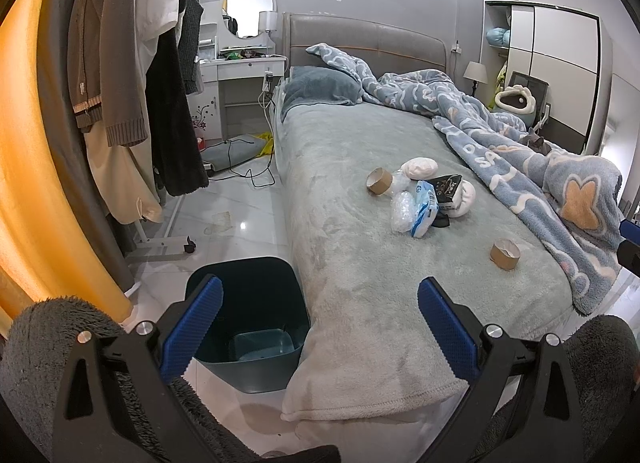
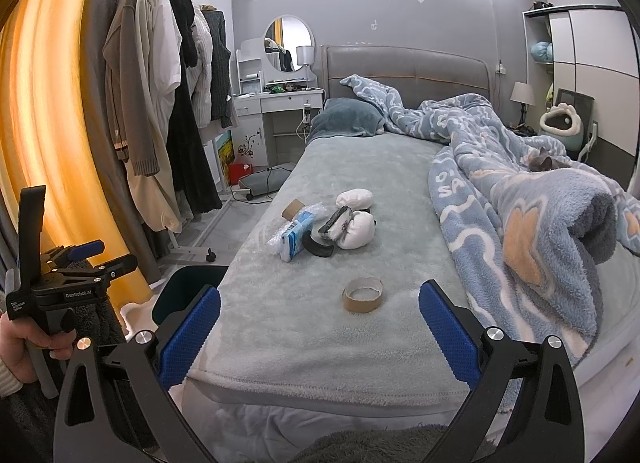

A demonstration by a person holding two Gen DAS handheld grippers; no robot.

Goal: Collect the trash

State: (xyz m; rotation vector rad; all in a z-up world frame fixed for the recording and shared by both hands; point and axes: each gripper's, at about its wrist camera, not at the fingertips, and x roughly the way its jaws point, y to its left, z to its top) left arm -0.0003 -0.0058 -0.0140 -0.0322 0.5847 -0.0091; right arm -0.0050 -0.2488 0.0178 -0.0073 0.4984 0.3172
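Trash on the bed, bin on the floor at its foot corner.

A tape core (image 2: 362, 294) lies nearest the foot of the bed (image 2: 304, 347); farther up sits a heap (image 2: 320, 229) of wrappers and wads, with a second core (image 1: 379, 181) at its left edge. The quilt (image 2: 516, 199) is bunched along the right side, a pillow (image 2: 347, 122) at the head. The bin (image 1: 250, 321) stands left of the bed, the clothes rack (image 1: 132, 75) farther left, the dresser (image 2: 276, 103) behind.

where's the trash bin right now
The bin stands on the floor against the bed's left side at the foot end, seen low in the left wrist view just behind the left gripper's open fingers.
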